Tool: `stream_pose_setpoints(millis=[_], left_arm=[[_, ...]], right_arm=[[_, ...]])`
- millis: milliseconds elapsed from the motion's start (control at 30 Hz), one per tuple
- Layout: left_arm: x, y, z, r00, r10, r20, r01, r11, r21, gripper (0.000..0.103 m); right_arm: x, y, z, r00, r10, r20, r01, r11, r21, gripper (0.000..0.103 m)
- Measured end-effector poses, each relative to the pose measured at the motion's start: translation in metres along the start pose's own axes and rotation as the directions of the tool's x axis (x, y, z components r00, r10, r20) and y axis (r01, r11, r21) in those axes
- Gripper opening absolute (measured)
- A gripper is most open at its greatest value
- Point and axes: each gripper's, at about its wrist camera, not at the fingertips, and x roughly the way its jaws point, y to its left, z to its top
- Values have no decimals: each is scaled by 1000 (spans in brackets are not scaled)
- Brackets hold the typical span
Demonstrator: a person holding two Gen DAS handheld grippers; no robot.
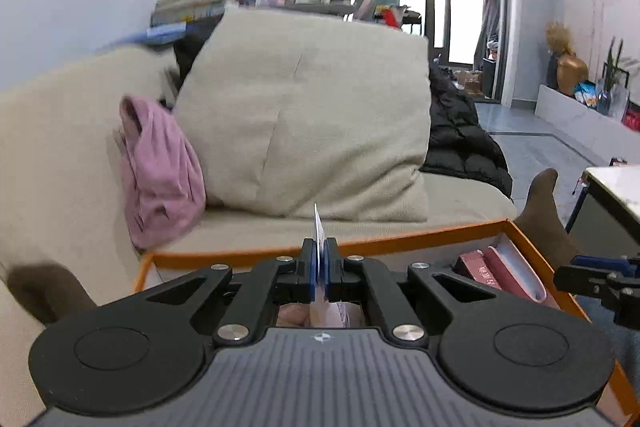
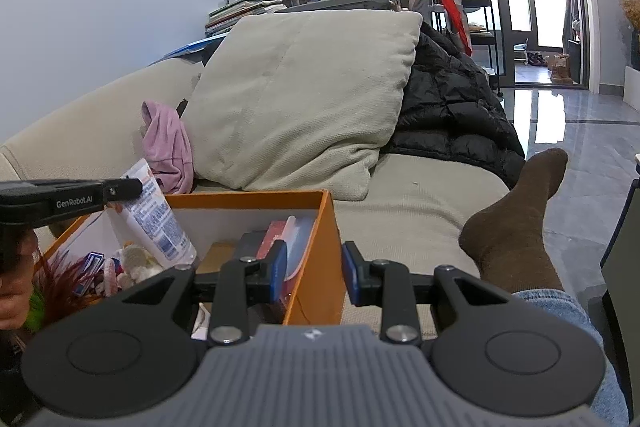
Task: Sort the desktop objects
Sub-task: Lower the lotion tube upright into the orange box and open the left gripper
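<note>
left tongs (image 1: 320, 267) pinch white tube (image 2: 154, 215); right tongs (image 2: 315, 273) straddle orange box (image 2: 328, 227) wall, gripping unclear.

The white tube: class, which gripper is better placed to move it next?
Left. The left gripper is already shut on the tube above the orange box; the right gripper straddles the box wall.

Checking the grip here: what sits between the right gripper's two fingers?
In the right wrist view, the right gripper straddles the orange box's right wall, one finger inside and one outside; whether the pads press it is unclear.
</note>
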Motion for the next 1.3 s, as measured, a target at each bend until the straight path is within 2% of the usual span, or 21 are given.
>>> stream_pose_setpoints(millis=[100, 233, 400, 467, 533, 633, 700, 767, 833, 1133, 1200, 1300], left_arm=[[5, 0, 0, 1000, -1, 3, 1, 1000, -30, 3], [7, -5, -1, 999, -41, 4, 41, 997, -73, 3], [13, -4, -4, 998, -60, -29, 55, 990, -127, 4], [17, -4, -4, 996, -55, -64, 47, 991, -129, 4], [25, -5, -4, 989, -50, -143, 33, 993, -115, 3], [30, 1, -3, 981, -82, -175, 56, 987, -150, 4], [29, 2, -3, 973, -117, -197, 88, 985, -150, 8], [26, 2, -4, 972, -106, -209, 78, 987, -137, 12], [20, 6, -3, 971, -103, -214, 70, 985, -157, 18], [-43, 8, 7, 982, -94, -162, 72, 988, -139, 23], [-59, 7, 7, 986, -70, -149, 52, 991, -122, 24], [-83, 4, 4, 991, -40, -125, 28, 995, -97, 25]], right_arm=[[0, 0, 0, 1000, 3, 0, -3, 1000, -1, 32], [0, 2, -1, 1000, 5, -3, -5, 1000, -8, 32], [0, 3, -2, 1000, 7, -4, -7, 1000, -11, 32], [0, 3, -2, 1000, 8, -3, -8, 1000, -11, 32], [-1, 3, -2, 1000, 9, -3, -9, 1000, -11, 32], [-1, 3, -1, 1000, 13, 0, -13, 1000, -8, 32], [-1, 2, -1, 1000, 16, 1, -16, 1000, -8, 32], [-1, 3, 0, 1000, 20, 3, -20, 1000, -9, 32], [-2, 4, 0, 1000, 25, 8, -24, 1000, -14, 32], [-19, 27, 5, 999, 0, 33, 2, 999, -43, 34], [-27, 34, 6, 1000, 10, 23, -10, 999, -30, 38], [-41, 45, 4, 1000, 21, -1, -21, 1000, 7, 39]])
